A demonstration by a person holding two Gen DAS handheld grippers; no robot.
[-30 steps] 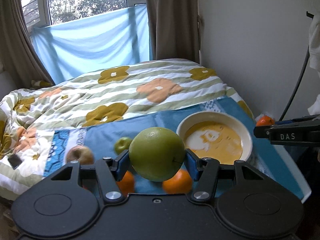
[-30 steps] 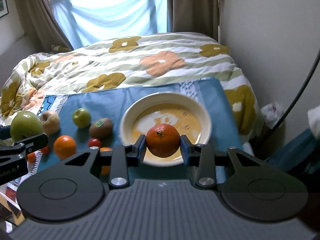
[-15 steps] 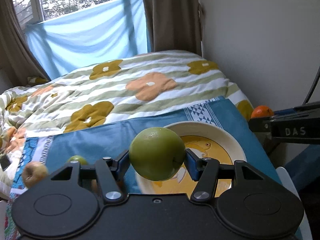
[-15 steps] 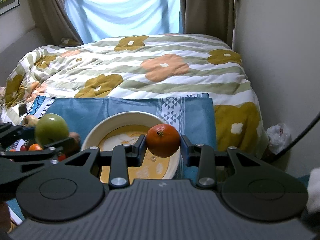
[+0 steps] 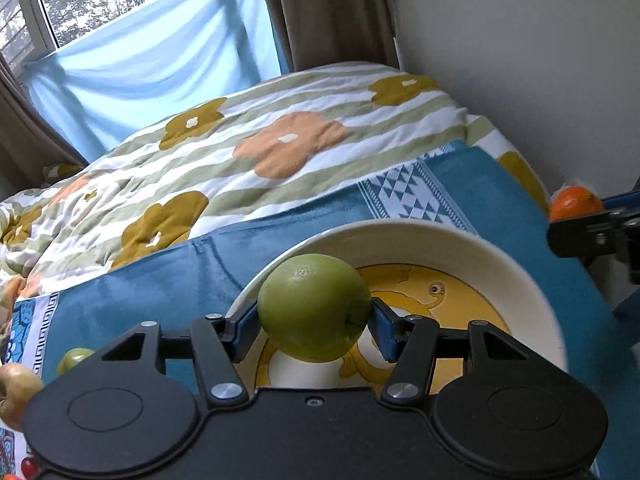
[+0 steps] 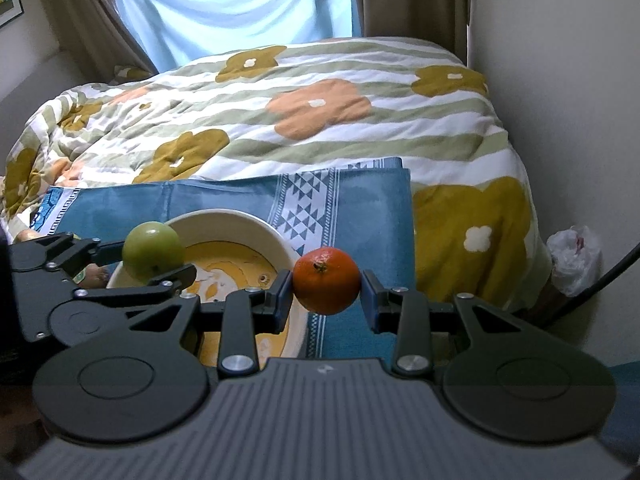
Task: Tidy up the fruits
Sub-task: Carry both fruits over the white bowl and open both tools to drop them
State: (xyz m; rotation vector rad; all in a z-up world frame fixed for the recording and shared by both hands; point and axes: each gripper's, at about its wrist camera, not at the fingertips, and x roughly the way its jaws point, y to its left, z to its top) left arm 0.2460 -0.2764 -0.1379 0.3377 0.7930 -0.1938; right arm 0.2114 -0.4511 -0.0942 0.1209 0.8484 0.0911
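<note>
My left gripper (image 5: 314, 320) is shut on a green apple (image 5: 314, 306) and holds it over the near left part of a white bowl with a yellow inside (image 5: 500, 256). The apple also shows in the right wrist view (image 6: 152, 249) above the bowl's left rim (image 6: 224, 216). My right gripper (image 6: 326, 282) is shut on an orange mandarin (image 6: 326, 280), held above the blue cloth (image 6: 360, 208) just right of the bowl. The mandarin shows at the right edge of the left wrist view (image 5: 576, 202).
A small green fruit (image 5: 74, 358) and a brownish apple (image 5: 16, 392) lie on the cloth at the left. The cloth lies on a bed with a flowered quilt (image 6: 320, 104). A wall (image 6: 568, 80) stands on the right, with a white plastic bag (image 6: 574, 258) on the floor.
Both grippers have moved right and forward with their fruit. The green apple went from over the loose fruits to over the bowl. The mandarin went from over the bowl to its right.
</note>
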